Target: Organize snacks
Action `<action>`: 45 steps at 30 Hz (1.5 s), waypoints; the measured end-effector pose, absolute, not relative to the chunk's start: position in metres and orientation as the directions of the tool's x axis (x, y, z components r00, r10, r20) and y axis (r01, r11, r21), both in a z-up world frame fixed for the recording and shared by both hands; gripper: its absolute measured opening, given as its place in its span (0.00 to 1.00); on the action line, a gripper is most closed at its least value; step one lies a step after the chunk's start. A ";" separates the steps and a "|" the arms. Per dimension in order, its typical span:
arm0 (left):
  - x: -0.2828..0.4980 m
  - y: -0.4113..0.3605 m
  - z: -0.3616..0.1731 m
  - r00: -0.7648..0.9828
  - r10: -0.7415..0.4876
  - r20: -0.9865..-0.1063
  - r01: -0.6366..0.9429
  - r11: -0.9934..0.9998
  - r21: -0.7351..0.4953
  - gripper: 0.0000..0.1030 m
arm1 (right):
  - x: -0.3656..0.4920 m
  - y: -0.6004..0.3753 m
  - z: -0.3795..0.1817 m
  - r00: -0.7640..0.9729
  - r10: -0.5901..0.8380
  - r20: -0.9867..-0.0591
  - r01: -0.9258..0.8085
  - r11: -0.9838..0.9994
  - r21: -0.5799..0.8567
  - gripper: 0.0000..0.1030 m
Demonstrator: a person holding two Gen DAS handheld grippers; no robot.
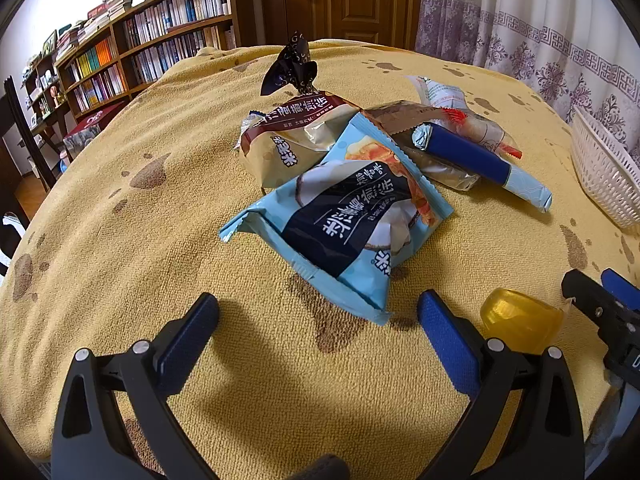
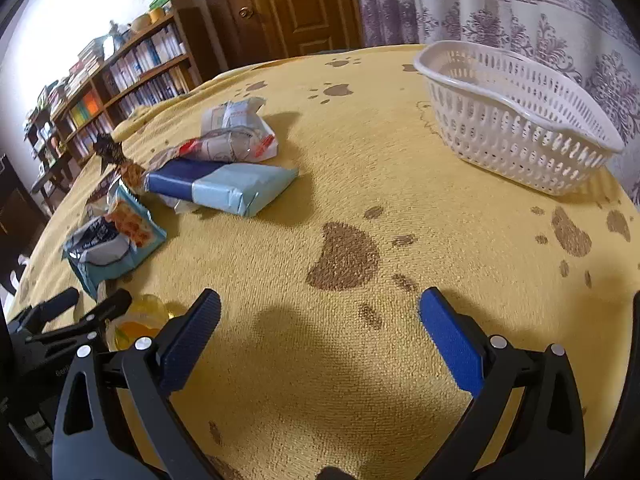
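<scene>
Snacks lie in a loose heap on a yellow cloth [image 2: 360,360] printed with brown paw marks. Nearest the left gripper [image 1: 318,316] is a pale blue packet [image 1: 340,216] with a dark label, its near corner just ahead of the gripper's blue pads. Behind it, partly under its far edge, sits a beige and brown packet [image 1: 288,136], and past that stands a dark twisted wrapper [image 1: 290,66]. To the right of these lies a long navy and light blue bar [image 1: 480,160], resting on a silvery brown wrapper [image 1: 436,168], with a clear red-edged packet [image 1: 480,128] and a white packet [image 1: 440,92] beyond it. A small amber jelly cup [image 1: 520,318] sits just beside the left gripper's right finger, between the two grippers. Both the left gripper and the right gripper [image 2: 320,316] stand wide apart with nothing between their pads, tilted down above bare cloth. A white slotted basket [image 2: 516,120] rests well apart from the heap, on the far right side of the cloth. Behind are a bookshelf [image 1: 152,40], a wooden door [image 2: 288,4] and a patterned curtain [image 2: 520,4].
</scene>
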State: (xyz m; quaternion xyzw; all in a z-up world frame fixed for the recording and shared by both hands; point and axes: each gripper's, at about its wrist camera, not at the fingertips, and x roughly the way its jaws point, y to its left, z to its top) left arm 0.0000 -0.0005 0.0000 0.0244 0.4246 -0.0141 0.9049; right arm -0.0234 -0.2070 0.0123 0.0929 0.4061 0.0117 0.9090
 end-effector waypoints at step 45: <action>-0.001 0.002 -0.003 0.638 0.002 -0.770 0.042 0.998 0.037 0.95 | -0.020 -0.201 0.010 0.630 0.084 -0.772 -0.033 0.996 0.081 0.98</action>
